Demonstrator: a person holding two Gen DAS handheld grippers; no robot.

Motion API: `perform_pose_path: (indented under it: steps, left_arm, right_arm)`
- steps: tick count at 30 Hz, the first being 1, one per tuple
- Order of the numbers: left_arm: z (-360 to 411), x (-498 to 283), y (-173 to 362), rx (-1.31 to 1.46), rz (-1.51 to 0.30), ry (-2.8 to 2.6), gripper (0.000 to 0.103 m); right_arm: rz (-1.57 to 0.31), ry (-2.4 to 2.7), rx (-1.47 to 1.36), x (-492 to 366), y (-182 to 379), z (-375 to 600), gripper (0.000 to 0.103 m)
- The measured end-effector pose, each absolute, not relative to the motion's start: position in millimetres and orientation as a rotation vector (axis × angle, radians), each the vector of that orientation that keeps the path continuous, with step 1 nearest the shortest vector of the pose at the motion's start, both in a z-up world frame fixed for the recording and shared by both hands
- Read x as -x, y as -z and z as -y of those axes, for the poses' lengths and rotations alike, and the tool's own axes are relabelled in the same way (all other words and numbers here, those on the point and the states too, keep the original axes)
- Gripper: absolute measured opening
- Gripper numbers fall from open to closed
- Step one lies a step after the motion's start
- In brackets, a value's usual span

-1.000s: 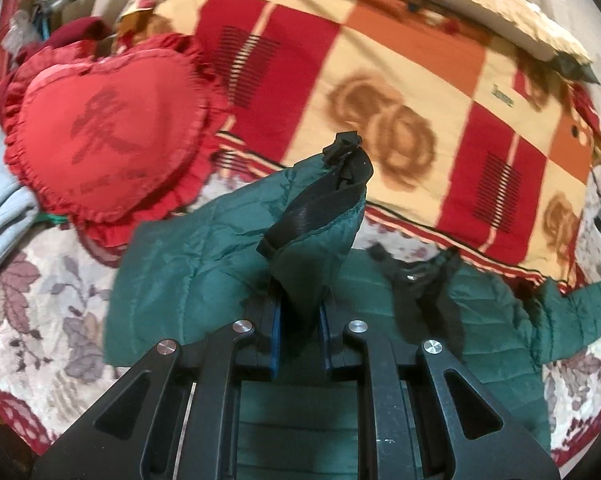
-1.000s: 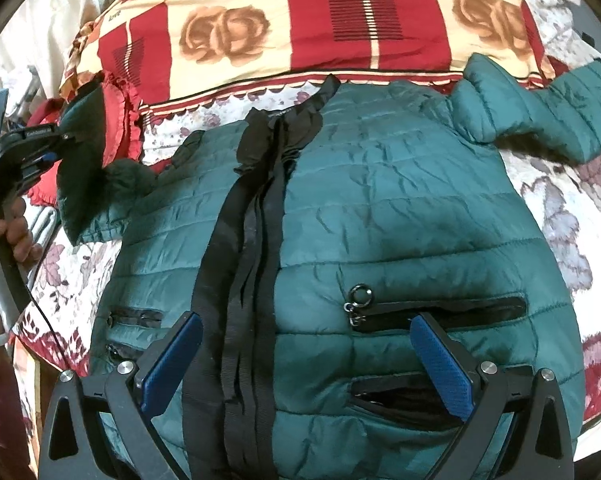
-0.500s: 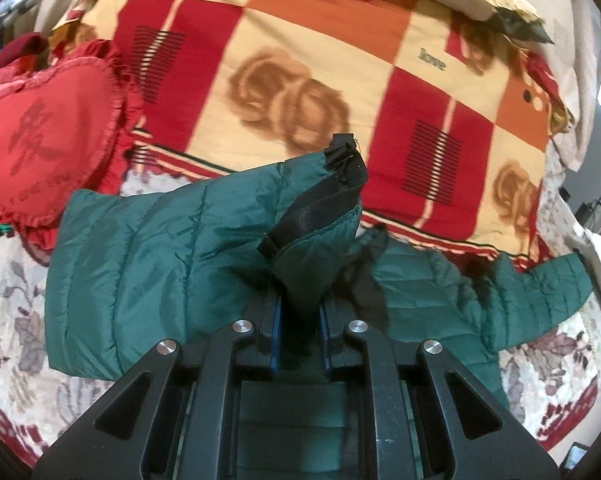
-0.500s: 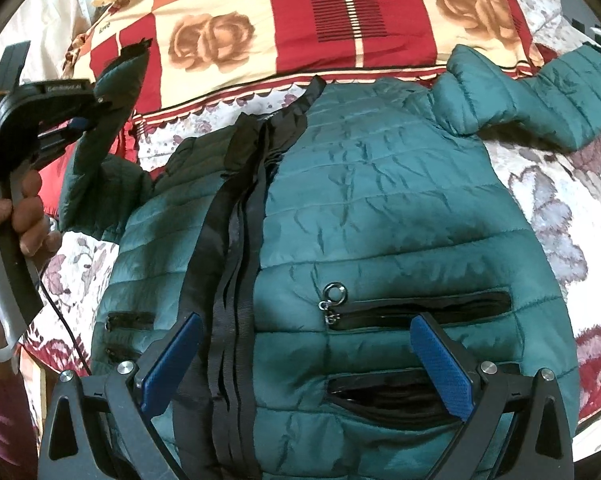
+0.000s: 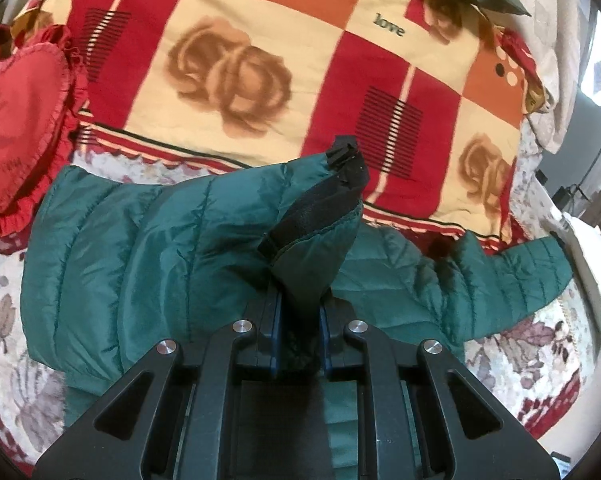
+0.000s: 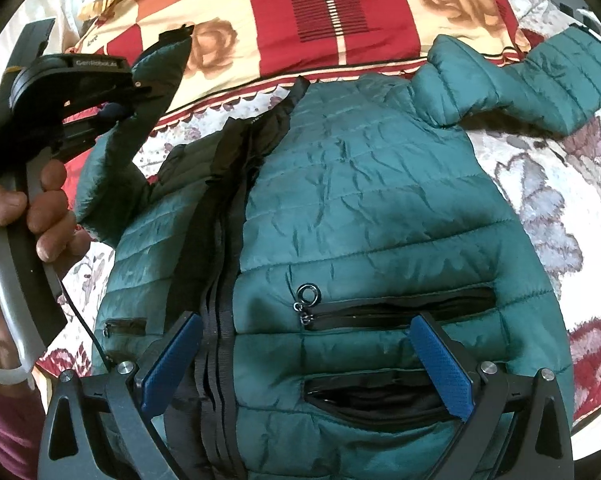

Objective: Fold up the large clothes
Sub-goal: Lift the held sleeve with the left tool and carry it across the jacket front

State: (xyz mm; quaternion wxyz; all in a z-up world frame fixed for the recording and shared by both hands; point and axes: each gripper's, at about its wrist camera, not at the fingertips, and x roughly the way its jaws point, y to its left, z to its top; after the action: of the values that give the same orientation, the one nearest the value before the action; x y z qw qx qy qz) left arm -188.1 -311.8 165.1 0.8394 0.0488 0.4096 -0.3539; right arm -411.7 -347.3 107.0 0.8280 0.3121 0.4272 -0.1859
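The left gripper (image 5: 299,334) is clamped tight (held in a hand (image 6: 40,208)); the right gripper (image 6: 306,364) gapes wide.

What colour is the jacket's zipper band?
Black, against the green jacket; the zipper band shows best in the right wrist view.

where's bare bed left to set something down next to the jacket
Floral sheet right of the jacket, below its spread sleeve, is free. A smaller strip lies left of the jacket, under the heart pillow. The quilt crowds the far side.
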Motion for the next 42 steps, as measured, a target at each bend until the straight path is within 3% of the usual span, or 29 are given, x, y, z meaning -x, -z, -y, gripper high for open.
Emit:
perform_pose_path:
  steps: [36, 38, 40, 42]
  left_arm:
    - [342.8, 191.8, -119.0, -0.149, -0.966, 0.823, 0.016]
    - [342.1, 191.1, -118.1, -0.142, -0.975, 0.824, 0.026]
    - [340.2, 190.0, -116.9, -0.124, -0.993, 0.829, 0.045]
    - [336.5, 188.5, -116.6, -0.085, -1.011, 0.849, 0.057]
  right_arm:
    - [-0.888, 0.556, -0.521, 384.2, -108.5, 393.3, 0.103]
    - [-0.891, 0.561, -0.543, 386.5, -103.2, 396.8, 0.103]
    - [-0.896, 0.564, -0.551, 388.4, -100.6, 397.9, 0.103]
    - [-0.898, 0.57, -0.559, 389.4, -97.4, 400.1, 0.103]
